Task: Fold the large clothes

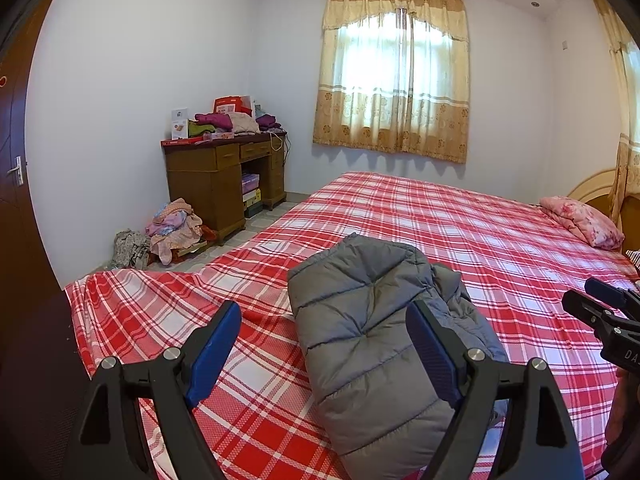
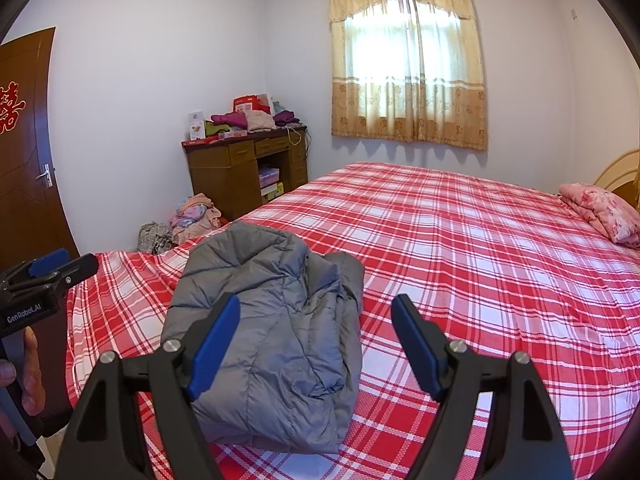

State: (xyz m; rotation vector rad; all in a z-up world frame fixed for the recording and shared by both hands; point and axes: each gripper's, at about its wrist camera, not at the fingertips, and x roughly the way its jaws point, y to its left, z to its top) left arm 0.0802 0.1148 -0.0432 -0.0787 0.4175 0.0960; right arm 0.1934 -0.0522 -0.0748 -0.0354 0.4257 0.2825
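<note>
On the near part of the bed [image 1: 460, 224], close to its foot-end corner, lies a grey quilted jacket [image 1: 360, 320], folded into a thick oblong bundle. Its long axis runs from the bed's near edge inward toward the middle of the mattress, slanting a little toward the window [image 1: 394, 76]; the rounded, folded end points inward, and looser layers of the same grey fabric show along the side toward the pillow [image 1: 580, 220].

Both hand-held grippers hover above the bed's near edge, pointing down at the jacket. The left gripper [image 1: 320, 340] has its blue pads spread wide, nothing pinched between them, the jacket lying beneath and between the fingers. The right gripper [image 2: 316, 336] is likewise spread apart and grasps nothing; the jacket sits under its left finger. White lettering on the side of the left gripper, seen from the right wrist, reads "GenRobot.AI"; a person's fingers [image 2: 30, 376] wrap the handle below it.

A red-and-white plaid sheet covers the bed, with the pink floral pillow at its headboard end. Beyond the bed's far corner stands a wooden desk [image 1: 224, 184] piled with clothes and boxes, and a heap of clothes [image 1: 172, 228] lies on the floor beside it. Yellow patterned curtains hang over the window. A brown door [image 2: 24, 168] carries a red paper character.
</note>
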